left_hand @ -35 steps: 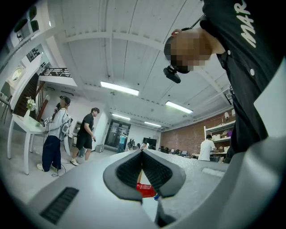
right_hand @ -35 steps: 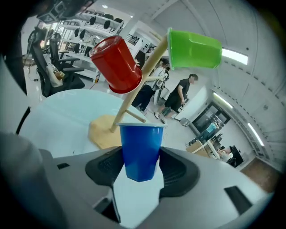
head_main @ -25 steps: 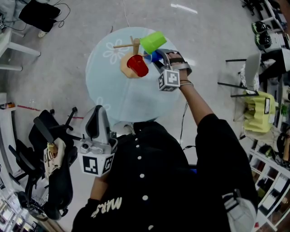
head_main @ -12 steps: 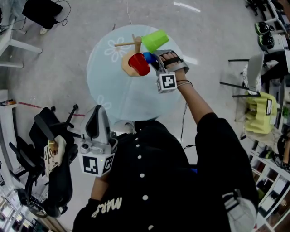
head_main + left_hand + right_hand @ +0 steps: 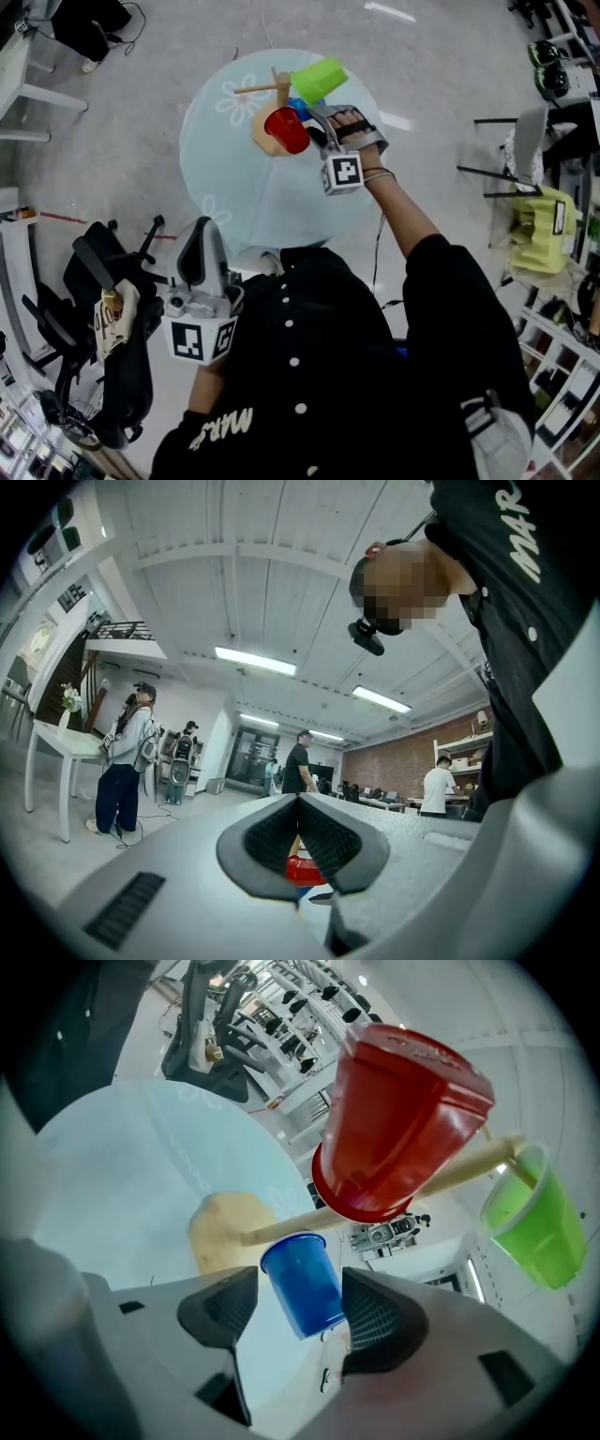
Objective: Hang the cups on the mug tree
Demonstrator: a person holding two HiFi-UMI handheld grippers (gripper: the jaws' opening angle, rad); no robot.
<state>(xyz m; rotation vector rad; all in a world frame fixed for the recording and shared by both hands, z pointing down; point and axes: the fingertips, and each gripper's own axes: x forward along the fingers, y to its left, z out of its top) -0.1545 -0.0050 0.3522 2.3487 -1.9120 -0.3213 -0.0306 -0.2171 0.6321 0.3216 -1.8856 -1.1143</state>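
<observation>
A wooden mug tree [image 5: 280, 86] stands on a round glass table [image 5: 234, 197]. A red cup [image 5: 286, 129] and a green cup [image 5: 319, 80] hang on its pegs. A small blue cup [image 5: 305, 1283] sits with its rim against a wooden peg [image 5: 375, 1206], under the red cup [image 5: 398, 1115]. My right gripper [image 5: 300, 1312] straddles the blue cup; its jaws have just been opening, and a gap shows on the left side. The green cup [image 5: 534, 1218] hangs to the right. My left gripper [image 5: 201, 230] is held low near the person's body, away from the table, with its jaws closed and nothing in them.
The tree's round wooden base [image 5: 230, 1227] rests on the table [image 5: 122, 1166]. A black office chair [image 5: 103, 319] stands left of the person. Shelves and a yellow-green bag [image 5: 539, 230] are at the right. In the left gripper view people stand in the room, one [image 5: 127, 757] near a white table.
My right gripper has shifted a little left toward the tree's post, bringing the blue cup in under the red cup. The left gripper has stayed put.
</observation>
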